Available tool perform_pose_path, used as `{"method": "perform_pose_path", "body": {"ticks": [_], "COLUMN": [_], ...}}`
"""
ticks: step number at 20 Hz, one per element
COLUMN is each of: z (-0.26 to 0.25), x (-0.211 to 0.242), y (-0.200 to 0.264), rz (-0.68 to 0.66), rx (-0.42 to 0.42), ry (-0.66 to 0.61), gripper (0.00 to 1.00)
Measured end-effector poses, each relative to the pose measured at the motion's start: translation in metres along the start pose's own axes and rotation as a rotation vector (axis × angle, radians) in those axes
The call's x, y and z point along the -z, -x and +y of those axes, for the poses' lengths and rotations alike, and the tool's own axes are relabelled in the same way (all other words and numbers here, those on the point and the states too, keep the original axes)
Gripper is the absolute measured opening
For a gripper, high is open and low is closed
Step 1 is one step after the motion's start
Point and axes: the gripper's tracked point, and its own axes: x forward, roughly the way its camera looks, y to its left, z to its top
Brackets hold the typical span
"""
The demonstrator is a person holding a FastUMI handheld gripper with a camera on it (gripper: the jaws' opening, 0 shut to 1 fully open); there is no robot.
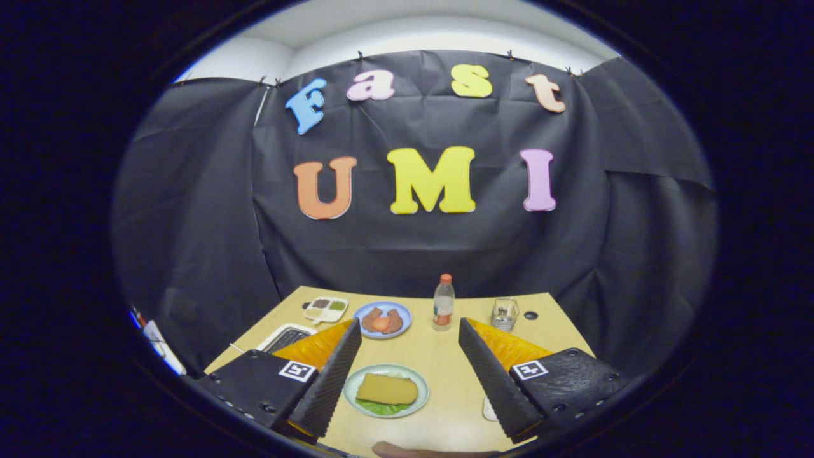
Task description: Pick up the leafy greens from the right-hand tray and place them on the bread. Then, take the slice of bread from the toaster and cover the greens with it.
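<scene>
Gripper (410,331) spread wide, nothing between its fingers, hanging above the near half of the tabletop (439,362). Between the fingers sits the green-rimmed plate (386,390), a bread slice (386,388) lying on top of leafy greens (380,408) that peek out at its near edge. Bare wood runs from that plate to the far edge. Beyond: a blue plate of food (382,319), a water bottle (443,303), a small glass holder (503,313) near the far right corner. The toaster (286,336) hugs the left edge, half hidden behind the left finger; a divided snack tray (325,308) by the far left corner.
</scene>
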Motion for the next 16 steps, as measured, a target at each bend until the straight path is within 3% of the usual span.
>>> {"method": "perform_pose_path", "body": {"ticks": [6, 10, 16], "z": [0.001, 0.006, -0.006], "x": [-0.064, -0.067, -0.068], "y": [0.064, 0.094, 0.112], "rz": [-0.160, -0.196, -0.234], "rx": [0.041, 0.036, 0.104], "ry": [-0.002, 0.010, 0.077], "gripper": [0.96, 0.96, 0.96]}}
